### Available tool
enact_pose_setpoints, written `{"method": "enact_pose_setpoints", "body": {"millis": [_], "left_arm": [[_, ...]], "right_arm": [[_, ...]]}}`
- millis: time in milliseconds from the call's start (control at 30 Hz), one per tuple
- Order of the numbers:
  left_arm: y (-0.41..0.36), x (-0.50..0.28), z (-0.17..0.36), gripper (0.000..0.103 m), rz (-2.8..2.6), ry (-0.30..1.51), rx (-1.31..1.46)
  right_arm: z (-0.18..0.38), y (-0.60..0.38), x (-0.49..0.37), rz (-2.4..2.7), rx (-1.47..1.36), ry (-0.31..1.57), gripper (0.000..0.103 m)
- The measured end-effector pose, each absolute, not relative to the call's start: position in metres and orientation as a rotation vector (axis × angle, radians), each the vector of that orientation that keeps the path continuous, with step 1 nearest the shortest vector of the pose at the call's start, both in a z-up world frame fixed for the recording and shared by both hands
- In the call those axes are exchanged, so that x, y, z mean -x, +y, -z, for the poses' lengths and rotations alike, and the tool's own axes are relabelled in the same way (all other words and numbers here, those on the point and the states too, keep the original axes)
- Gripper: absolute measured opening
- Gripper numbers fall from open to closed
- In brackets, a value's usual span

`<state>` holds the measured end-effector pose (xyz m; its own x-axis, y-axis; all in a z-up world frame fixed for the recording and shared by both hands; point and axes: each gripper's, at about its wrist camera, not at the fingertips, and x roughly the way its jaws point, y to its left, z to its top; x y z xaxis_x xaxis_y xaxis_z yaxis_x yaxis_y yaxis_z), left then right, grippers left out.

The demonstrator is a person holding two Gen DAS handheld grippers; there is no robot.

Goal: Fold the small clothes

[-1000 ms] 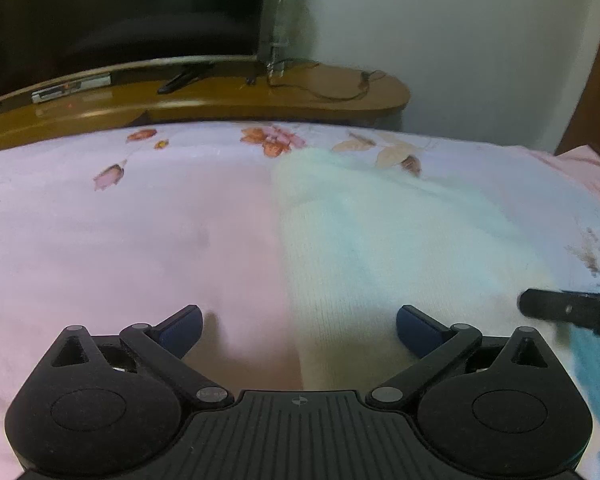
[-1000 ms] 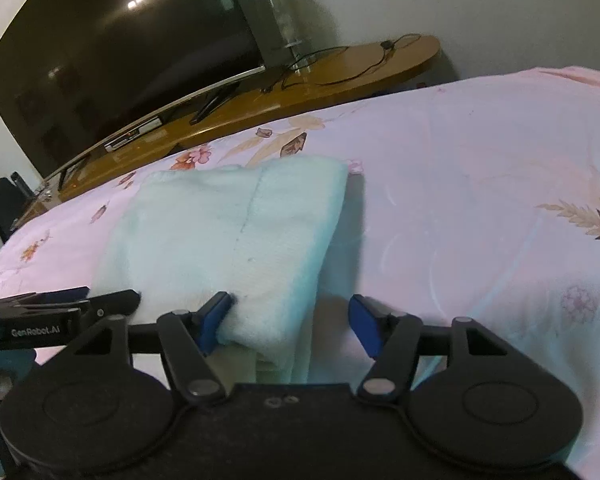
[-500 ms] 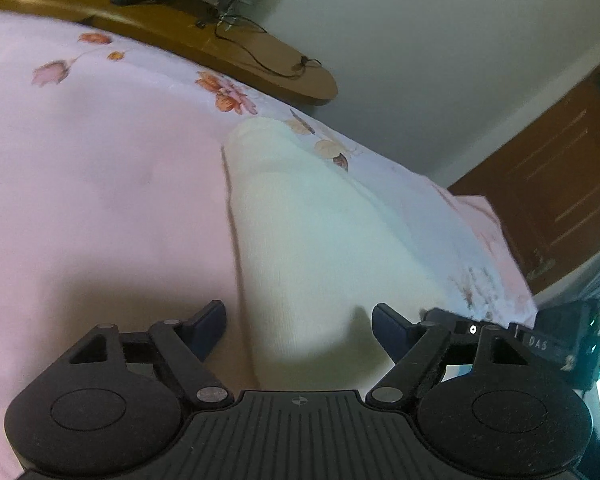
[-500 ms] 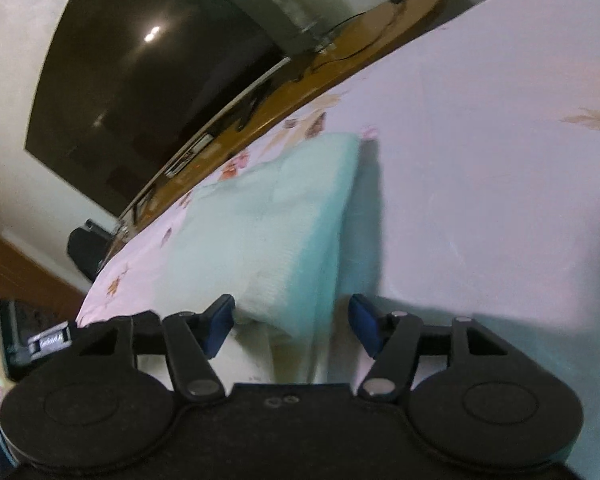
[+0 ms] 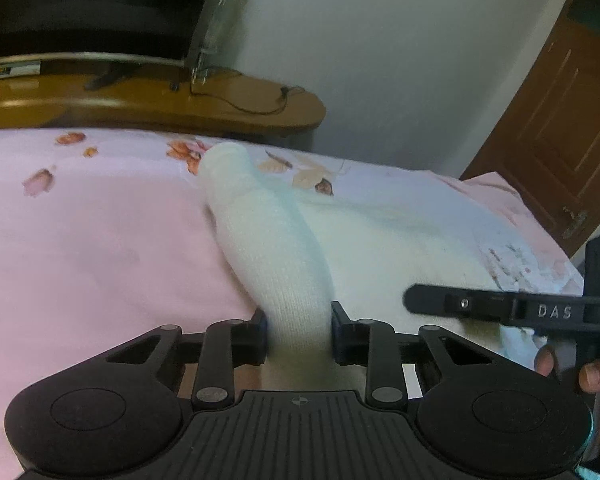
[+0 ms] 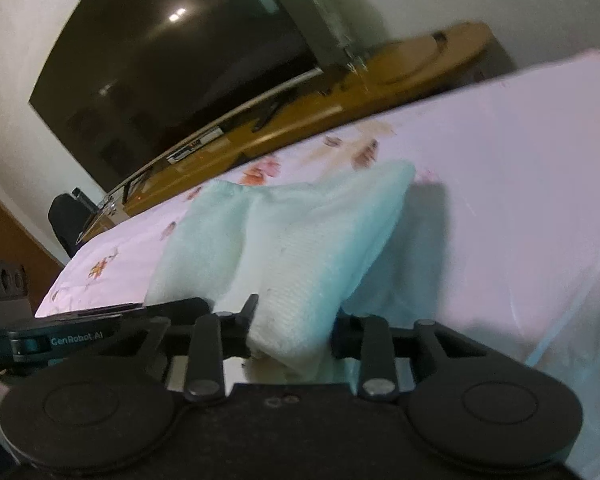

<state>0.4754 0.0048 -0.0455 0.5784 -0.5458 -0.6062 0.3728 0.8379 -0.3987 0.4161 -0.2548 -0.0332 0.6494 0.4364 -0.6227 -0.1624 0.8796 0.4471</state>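
While the small knit garment [image 5: 276, 248] lies on the pink bed sheet [image 5: 100, 232], the left gripper [image 5: 298, 334] and right gripper [image 6: 292, 330] have just squeezed shut on its near edge. It looks like the fold is starting; next, both should lift together and carry that edge over to the far end

A pale knit garment [image 5: 284, 248] lies on the pink floral sheet, its near edge bunched into raised folds.

Bed [image 5: 100, 240] lies bare left of the garment [image 5: 284, 264] and right of it; wooden shelf [image 5: 148, 104] and television [image 6: 172, 64] block beyond.
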Motion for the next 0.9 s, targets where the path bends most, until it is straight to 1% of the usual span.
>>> {"method": "enact_pose_setpoints", "body": {"millis": [100,233,367,467,500,533,567,600,633,700,767,867,900], "left_arm": [[0.035,-0.458,0.028,0.030,0.510,0.759,0.247],[0.108,-0.432,0.011,0.030,0.429,0.753,0.290],[0.183,-0.413,0.010,0.030,0.326,0.792,0.282],[0.228,-0.408,0.030,0.030,0.208,0.870,0.256],[0.239,-0.408,0.042,0.040,0.170,0.910,0.254],[0.246,-0.407,0.053,0.052,0.141,0.943,0.253],[0.254,-0.401,0.060,0.072,0.113,0.925,0.262],[0.257,-0.396,0.061,0.077,0.095,0.904,0.265],[0.260,-0.391,0.061,0.079,0.088,0.880,0.263],[0.266,-0.385,0.061,0.079,0.083,0.825,0.284],[0.271,-0.389,0.065,0.079,0.085,0.805,0.330],[0.271,-0.400,0.069,0.079,0.079,0.769,0.374],[0.264,-0.408,0.072,0.079,0.078,0.762,0.379]], "right_arm": [[0.014,-0.231,-0.412,-0.405,-0.356,0.775,0.031],[-0.003,-0.179,-0.411,-0.507,-0.338,0.768,0.031],[0.001,-0.110,-0.418,-0.602,-0.356,0.804,0.031],[0.019,-0.054,-0.421,-0.635,-0.354,0.879,0.032],[0.030,-0.038,-0.424,-0.627,-0.343,0.924,0.032],[0.045,-0.022,-0.428,-0.609,-0.314,0.967,0.032],[0.061,-0.010,-0.432,-0.571,-0.285,1.006,0.036],[0.073,-0.005,-0.433,-0.545,-0.289,1.021,0.041],[0.075,-0.008,-0.432,-0.552,-0.335,0.993,0.043],[0.071,-0.016,-0.430,-0.571,-0.358,0.980,0.049],[0.065,-0.029,-0.429,-0.600,-0.361,0.929,0.054],[0.065,-0.047,-0.440,-0.615,-0.451,0.892,0.059],[0.066,-0.054,-0.448,-0.613,-0.485,0.885,0.060]]}}
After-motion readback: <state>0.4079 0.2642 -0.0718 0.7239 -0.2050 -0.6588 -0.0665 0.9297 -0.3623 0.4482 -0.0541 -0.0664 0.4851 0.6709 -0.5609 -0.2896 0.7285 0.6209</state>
